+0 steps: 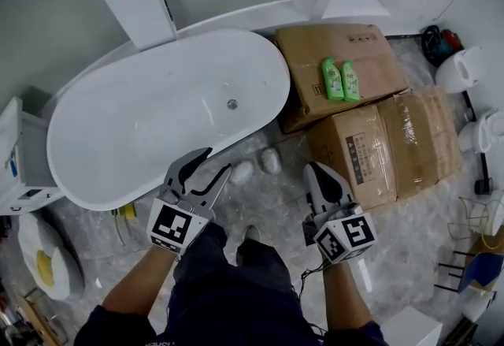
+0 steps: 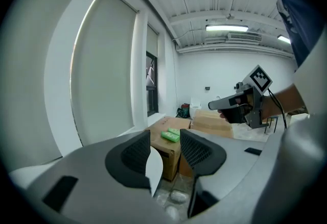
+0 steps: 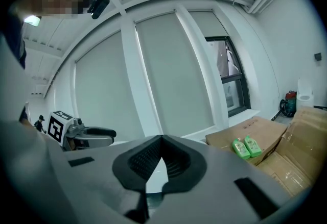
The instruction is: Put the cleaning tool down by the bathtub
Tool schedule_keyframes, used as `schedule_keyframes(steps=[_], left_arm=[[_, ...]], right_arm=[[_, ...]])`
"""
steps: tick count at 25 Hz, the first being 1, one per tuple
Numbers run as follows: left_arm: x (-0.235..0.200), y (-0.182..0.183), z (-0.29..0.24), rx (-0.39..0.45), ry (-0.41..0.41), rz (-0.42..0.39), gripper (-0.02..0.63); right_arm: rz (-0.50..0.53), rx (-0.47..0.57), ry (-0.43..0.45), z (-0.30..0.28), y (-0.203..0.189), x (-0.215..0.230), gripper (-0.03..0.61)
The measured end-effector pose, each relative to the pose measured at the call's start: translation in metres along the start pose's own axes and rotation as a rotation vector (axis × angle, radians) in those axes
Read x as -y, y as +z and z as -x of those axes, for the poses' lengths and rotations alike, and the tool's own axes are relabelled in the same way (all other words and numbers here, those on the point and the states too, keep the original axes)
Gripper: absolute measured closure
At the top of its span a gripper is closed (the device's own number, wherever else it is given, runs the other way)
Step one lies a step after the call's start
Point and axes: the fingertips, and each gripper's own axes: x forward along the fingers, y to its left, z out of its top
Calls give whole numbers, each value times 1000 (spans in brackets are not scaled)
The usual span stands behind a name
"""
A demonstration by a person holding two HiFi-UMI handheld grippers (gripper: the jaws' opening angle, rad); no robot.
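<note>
Fingers (image 2: 134, 159) of the left gripper (image 1: 216, 161) stand apart and empty, the right gripper (image 1: 319, 173) is pinched closed on nothing, and the slim yellow-ended cleaning tool (image 1: 122, 214) lies on the marbled floor (image 1: 276, 210) just beside the near rim of the white oval bathtub (image 1: 142, 132), its long axis seemingly running away from that rim, yellow end nearest it.

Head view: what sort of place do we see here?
Probably an unfinished bathroom, or one used for storage: a white oval freestanding bathtub stands on a marbled floor, beside brown cardboard boxes, one bearing two green plastic bottles.
</note>
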Motion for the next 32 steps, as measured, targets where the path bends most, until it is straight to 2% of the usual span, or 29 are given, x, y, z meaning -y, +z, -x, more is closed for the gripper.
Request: schedule_keyframes(steps=[7,14,23,32], left_arm=[[16,43,35,67,15,-4,414],[27,68,63,106,37,-28,423],[37,84,78,139,64,-32,457],[62,93,93,158,89,-17,532]], right_arm=[[29,55,21,27,37,-21,575],[45,79,45,44,53,-35,574],[76,109,94,58,70,-51,575],[77,112,147,78,67,-60,575]])
